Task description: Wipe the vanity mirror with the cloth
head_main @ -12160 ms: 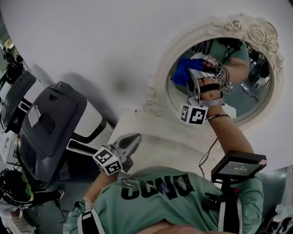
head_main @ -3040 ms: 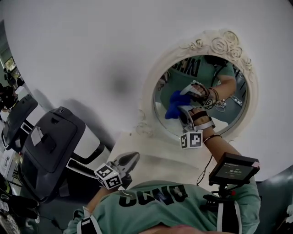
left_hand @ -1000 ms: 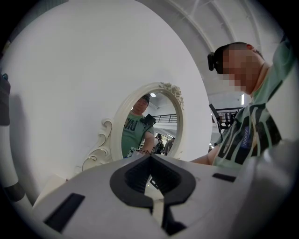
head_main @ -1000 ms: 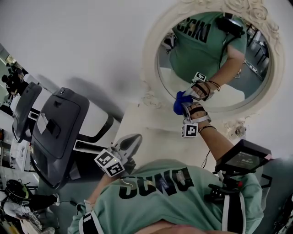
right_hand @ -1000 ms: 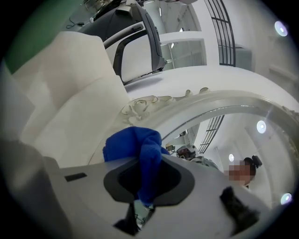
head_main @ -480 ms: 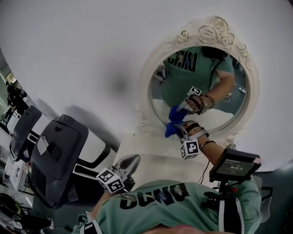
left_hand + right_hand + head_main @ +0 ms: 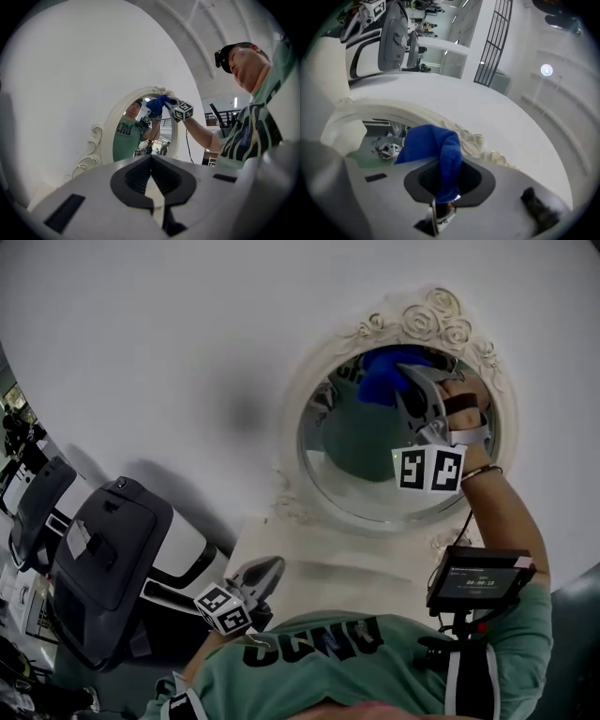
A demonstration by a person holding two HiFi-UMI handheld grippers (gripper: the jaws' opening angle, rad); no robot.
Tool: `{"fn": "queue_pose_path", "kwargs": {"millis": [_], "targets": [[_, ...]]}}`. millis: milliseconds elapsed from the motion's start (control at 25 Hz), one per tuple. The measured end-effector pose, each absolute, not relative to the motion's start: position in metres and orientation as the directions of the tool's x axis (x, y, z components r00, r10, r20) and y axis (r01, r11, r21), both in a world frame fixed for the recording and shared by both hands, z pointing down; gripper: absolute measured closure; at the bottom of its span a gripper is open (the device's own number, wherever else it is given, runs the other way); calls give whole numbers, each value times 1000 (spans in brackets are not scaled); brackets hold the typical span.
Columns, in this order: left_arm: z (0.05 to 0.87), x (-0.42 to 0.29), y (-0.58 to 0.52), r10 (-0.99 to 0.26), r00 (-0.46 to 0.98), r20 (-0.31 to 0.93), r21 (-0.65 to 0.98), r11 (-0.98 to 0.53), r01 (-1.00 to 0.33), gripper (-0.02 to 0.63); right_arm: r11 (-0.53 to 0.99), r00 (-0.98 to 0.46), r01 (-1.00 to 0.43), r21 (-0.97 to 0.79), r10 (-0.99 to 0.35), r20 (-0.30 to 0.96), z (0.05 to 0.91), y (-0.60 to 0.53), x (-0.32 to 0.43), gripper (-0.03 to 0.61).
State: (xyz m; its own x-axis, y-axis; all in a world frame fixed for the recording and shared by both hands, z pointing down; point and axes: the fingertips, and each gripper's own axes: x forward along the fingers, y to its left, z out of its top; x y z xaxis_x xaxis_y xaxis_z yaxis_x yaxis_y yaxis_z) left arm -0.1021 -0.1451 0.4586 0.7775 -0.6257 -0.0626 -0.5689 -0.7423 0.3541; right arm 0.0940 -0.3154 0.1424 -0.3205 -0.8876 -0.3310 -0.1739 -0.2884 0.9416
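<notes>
A plain white wall (image 7: 169,343) fills most of the head view, and a grey and black exercise machine (image 7: 103,549) stands at the lower left beside a pale counter (image 7: 319,545) set against that wall. On the counter an oval vanity mirror (image 7: 361,470) stands upright, its cream frame (image 7: 433,315) carved with roses at the top and scrolls at the sides; the glass reflects a green shirt. The person's green shirt (image 7: 319,657) crosses the bottom of the view, with a small screen (image 7: 478,577) on a mount at its right. The right tongs (image 7: 408,373) are raised to the upper part of the glass, just under the rose carving, the marker cube (image 7: 429,468) hanging below them. In the right gripper view the right tongs (image 7: 449,180) are clamped on a blue cloth (image 7: 431,143), which bunches out ahead of the tips and lies against the mirror by the top edge of the frame (image 7: 476,140). From the head view the cloth (image 7: 380,379) shows as a blue wad at the top of the glass. The left tongs (image 7: 274,565) are held low over the near edge of the counter, well apart from the mirror; in the left gripper view the left tongs (image 7: 150,161) have their tips together with nothing between them, pointing towards the mirror (image 7: 133,140)
</notes>
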Motion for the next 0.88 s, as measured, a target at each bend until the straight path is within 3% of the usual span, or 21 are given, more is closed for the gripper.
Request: {"fn": "queue_pose_path", "kwargs": {"millis": [240,480,680,880], "targets": [[460,-107,-145,-629,775,-58,364,-736,-571,604,-325,-223,-104,940,-913,-341,125,-341,111,529],[462,-105,-147,-628,777,-50,366,-735,-571,604,-359,-212,-113,926,-902,-376,144,-346,109,531],[466,-104,-149,-631,775,-38,374,-728,-575,604,-300,-252,-64,952,-918,-306,230,-352,98,531],[474,-103,-137,-631,776,1,392,-713,-581,604,-162,-300,-18,987,-941,-160,379,-352,79,531]]}}
